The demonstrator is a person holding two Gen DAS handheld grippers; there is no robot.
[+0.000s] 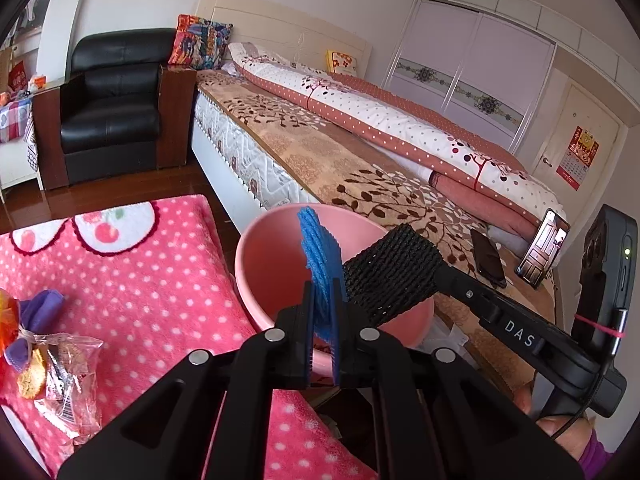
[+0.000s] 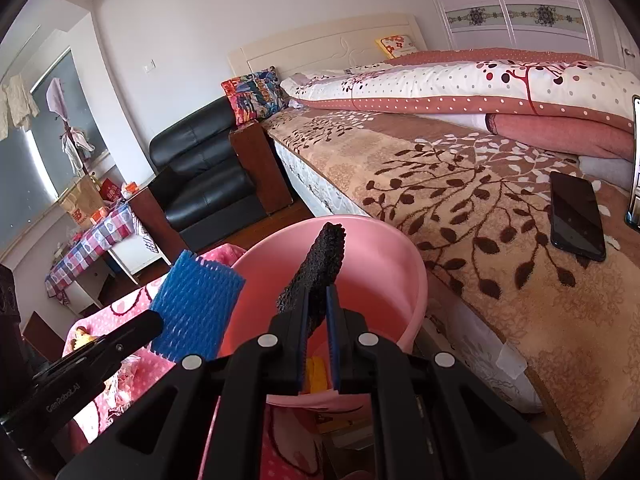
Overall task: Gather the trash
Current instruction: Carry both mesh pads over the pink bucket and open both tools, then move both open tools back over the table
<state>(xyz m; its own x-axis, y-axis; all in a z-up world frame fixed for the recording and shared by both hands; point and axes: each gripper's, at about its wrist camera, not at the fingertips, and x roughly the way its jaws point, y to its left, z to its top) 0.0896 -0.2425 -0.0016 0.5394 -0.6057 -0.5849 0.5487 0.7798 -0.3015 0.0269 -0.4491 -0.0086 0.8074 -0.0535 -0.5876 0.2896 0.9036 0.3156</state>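
A pink bin (image 1: pixel 256 240) stands between the bed and a pink spotted blanket. My left gripper (image 1: pixel 323 292) is shut on a blue foam net (image 1: pixel 318 252), which sticks up over the bin's mouth. In the right wrist view my right gripper (image 2: pixel 318 300) is shut on a black foam net (image 2: pixel 320 264), also above the pink bin (image 2: pixel 384 248). The black foam net (image 1: pixel 390 268) hangs just right of the blue one, and the blue foam net (image 2: pixel 196 304) shows at the left of the right wrist view. Something yellow (image 2: pixel 318 372) lies in the bin's bottom.
On the pink spotted blanket (image 1: pixel 140 280) at the left lie a clear wrapper (image 1: pixel 68 372) and a purple piece (image 1: pixel 40 308). The bed (image 1: pixel 340 148) runs along the right with two phones (image 1: pixel 488 258) on it. A black armchair (image 1: pixel 116 108) stands at the back.
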